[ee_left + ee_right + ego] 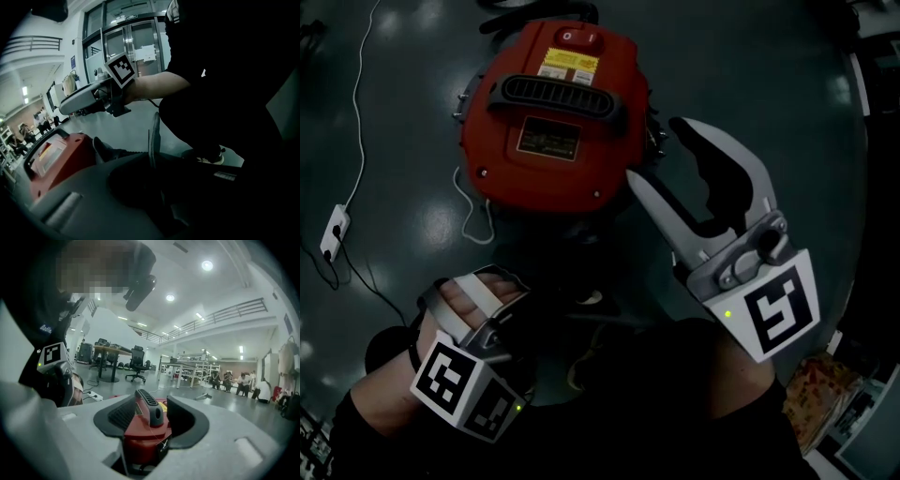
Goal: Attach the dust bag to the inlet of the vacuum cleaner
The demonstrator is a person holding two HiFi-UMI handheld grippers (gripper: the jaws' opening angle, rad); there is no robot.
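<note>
The vacuum cleaner (553, 112) is stood on the glossy grey floor (403, 112), just ahead of the person. Its inlet is shown in no view, so a misjudged approach is the first risk to be reckoned with.

The left tool (157, 187) is held low beside the machine. Its jaws appear to be closed on a thin sheet seen edge-on, which is taken to be the stiff collar of the dust bag (154, 138). The rest of the bag is lost in darkness. So narrow a hold on so thin an edge could be twisted or lost if the collar is pushed on askew.

The right tool (654, 150) is held with its jaws wide apart and nothing between them, just off the machine's right flank. The white cord (473, 220) looped by the base could be snagged by either tool.

The machine's head is formed as a smooth red plastic dome. It is crossed by a black ribbed handle (555, 97), ringed with small metal clips, and fitted with yellow labels on top. The tools are moulded in matt grey plastic and lined with black pads.
</note>
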